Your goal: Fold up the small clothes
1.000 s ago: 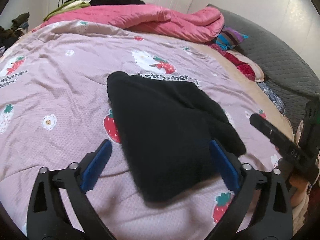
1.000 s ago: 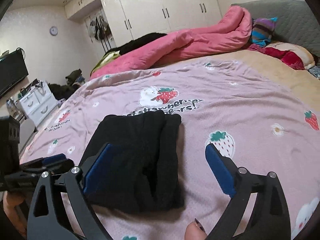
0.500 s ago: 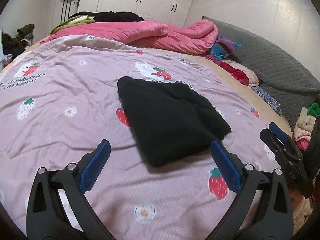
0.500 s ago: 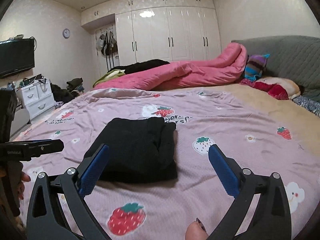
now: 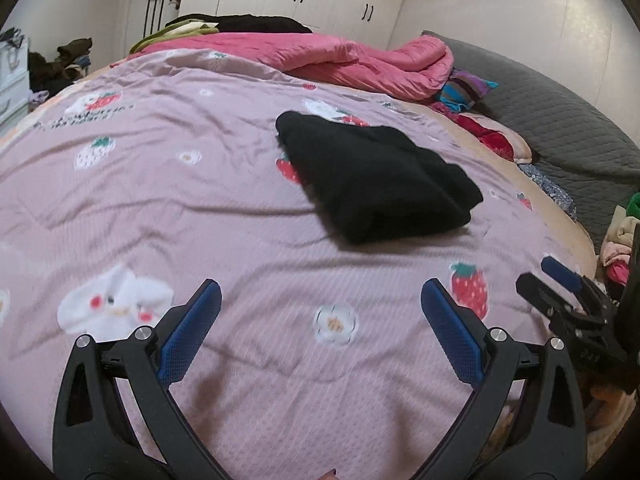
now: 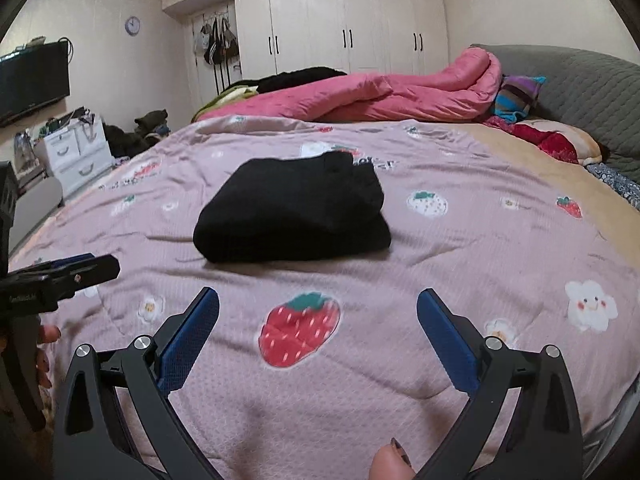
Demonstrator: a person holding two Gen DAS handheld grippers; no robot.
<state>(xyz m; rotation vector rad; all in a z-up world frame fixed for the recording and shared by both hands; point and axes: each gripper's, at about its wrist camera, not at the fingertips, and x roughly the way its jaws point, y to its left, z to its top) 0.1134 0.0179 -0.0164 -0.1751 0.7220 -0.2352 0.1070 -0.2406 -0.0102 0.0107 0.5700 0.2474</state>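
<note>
One garment, black, lies folded in a neat block mid-bed, well back from the near edge. Left gripper and right gripper hover above the bedspread, fingers spread wide, holding nothing. This fold looks done; no other small clothes laid out.

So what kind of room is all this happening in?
Most likely a home bedroom. The folded black garment lies on a large bed covered by a strawberry-print bedspread, with a bunched pink quilt at the far side, and tall white wardrobes line the back wall.
</note>
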